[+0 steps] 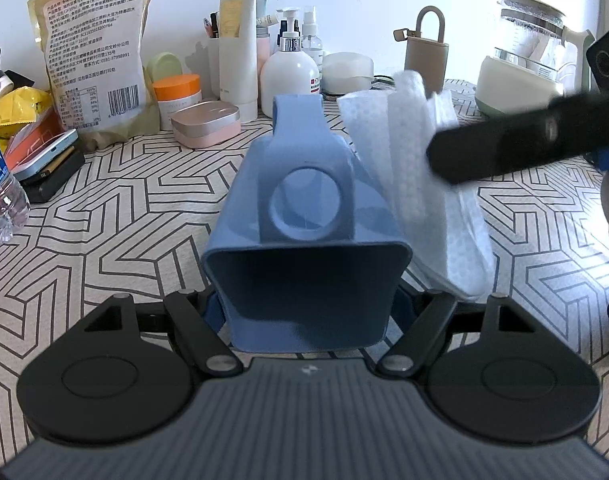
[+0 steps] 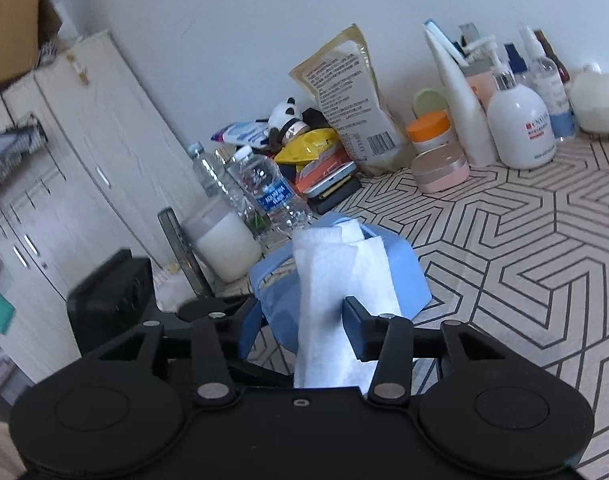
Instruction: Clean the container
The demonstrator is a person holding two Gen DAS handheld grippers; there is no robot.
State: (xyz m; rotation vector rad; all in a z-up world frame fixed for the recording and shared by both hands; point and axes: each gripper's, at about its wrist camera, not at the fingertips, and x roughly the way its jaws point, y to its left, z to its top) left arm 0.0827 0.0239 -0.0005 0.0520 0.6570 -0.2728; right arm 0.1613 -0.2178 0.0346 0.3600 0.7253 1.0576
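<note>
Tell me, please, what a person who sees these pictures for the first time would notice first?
First the blue container, lying on its side in the middle, clamped in the left hand-held gripper. Next the white wipe held by the right hand-held gripper, laid against the container's outer side. Behind them, bottles and a snack bag crowd the wall edge of the patterned tablecloth.

Standing behind a cluttered table (image 1: 116, 200) draped in a black-lined geometric cloth: a plain white wall (image 2: 232, 32). Lining the side, pale wardrobe doors (image 2: 76, 152); sitting on top, a cardboard box (image 2: 12, 36). Flooding in, soft daylight.
</note>
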